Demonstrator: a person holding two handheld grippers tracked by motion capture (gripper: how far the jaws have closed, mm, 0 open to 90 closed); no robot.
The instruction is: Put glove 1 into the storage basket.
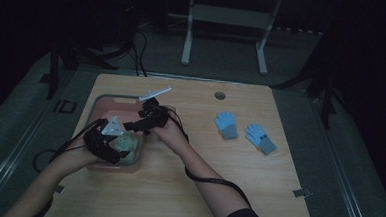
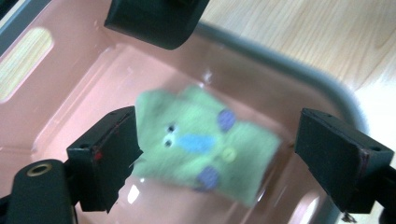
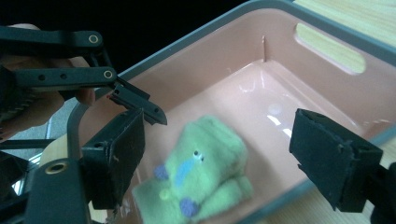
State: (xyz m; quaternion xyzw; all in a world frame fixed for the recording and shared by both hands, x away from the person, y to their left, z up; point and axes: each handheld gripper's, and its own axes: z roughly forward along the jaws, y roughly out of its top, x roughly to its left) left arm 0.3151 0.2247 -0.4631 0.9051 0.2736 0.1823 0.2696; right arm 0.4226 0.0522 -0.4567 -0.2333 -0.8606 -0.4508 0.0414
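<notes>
Green glove [image 2: 205, 144] lies in the pink bin [image 3: 299, 88]; left tongs [image 2: 219, 154] and right tongs [image 3: 219, 158] both hang open over it.

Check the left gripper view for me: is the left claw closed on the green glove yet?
No. The left claw stands open, its jaws wide apart on either side of the green glove, which lies in the pink bin.

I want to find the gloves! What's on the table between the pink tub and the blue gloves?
Just a hand and bare wood, seen in the high view, between the pink tub and the blue gloves.
</notes>
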